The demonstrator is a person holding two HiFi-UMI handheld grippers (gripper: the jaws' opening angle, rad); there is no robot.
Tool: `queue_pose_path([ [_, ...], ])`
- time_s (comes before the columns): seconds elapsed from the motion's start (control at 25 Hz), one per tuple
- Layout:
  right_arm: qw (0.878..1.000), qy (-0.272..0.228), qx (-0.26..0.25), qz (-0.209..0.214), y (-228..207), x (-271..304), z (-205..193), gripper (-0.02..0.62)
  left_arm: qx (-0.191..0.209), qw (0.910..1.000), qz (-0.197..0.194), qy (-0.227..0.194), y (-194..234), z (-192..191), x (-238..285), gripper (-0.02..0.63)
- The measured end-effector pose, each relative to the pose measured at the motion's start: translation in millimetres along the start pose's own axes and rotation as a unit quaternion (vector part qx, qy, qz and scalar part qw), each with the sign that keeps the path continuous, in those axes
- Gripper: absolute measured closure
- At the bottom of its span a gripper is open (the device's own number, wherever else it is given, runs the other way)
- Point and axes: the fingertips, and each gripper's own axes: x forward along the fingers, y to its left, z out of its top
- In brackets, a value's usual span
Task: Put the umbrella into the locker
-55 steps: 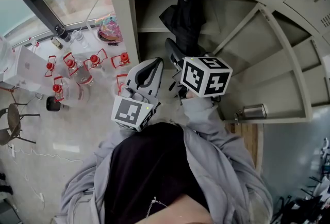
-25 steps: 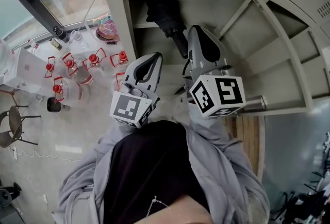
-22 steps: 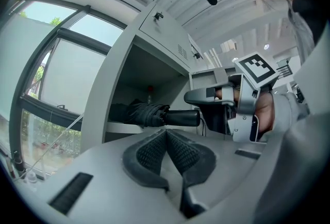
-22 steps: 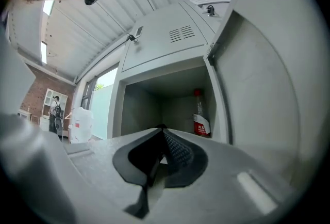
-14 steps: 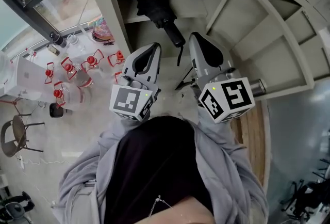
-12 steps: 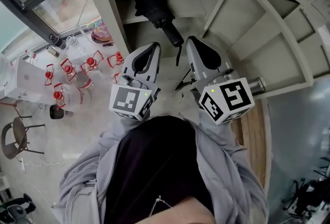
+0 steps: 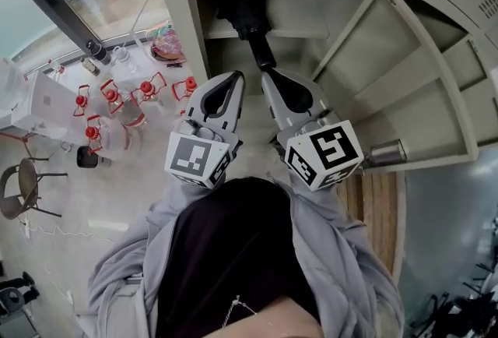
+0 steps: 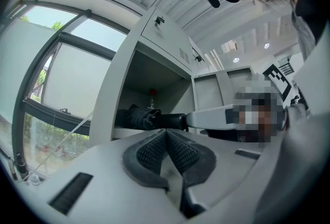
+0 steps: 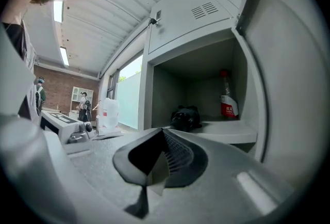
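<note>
My left gripper (image 7: 233,79) and right gripper (image 7: 267,78) are closed, empty; I should push the folded black umbrella (image 7: 247,11) straight, farther into the grey metal locker (image 7: 192,17).

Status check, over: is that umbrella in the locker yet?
Left tongs shut, empty. Right tongs shut, empty. Umbrella lying on locker shelf, handle poking out front. Red-labelled bottle at shelf back, nothing blocking.

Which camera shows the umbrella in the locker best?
The left gripper view. There the umbrella lies side-on along the shelf, with its whole length visible. The head view shows it from above, dark inside the shaded locker. The right gripper view sees it end-on, as little more than a dark lump.
</note>
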Motion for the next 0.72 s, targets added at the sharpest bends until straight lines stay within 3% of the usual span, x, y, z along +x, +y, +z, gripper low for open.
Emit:
queue_pose_path([
  [0.28,1.000,-0.004,-0.006,0.030,3.7,57.6,0.6,0.591,0.010,0.9992,0.036,0.011,23.1,2.2,-10.9,0.600],
  [0.72,0.999,0.002,-0.025,0.026,-13.0,114.8,1.6,0.591,0.011,0.9955,0.087,0.036,53.5,3.4,-17.8,0.600],
])
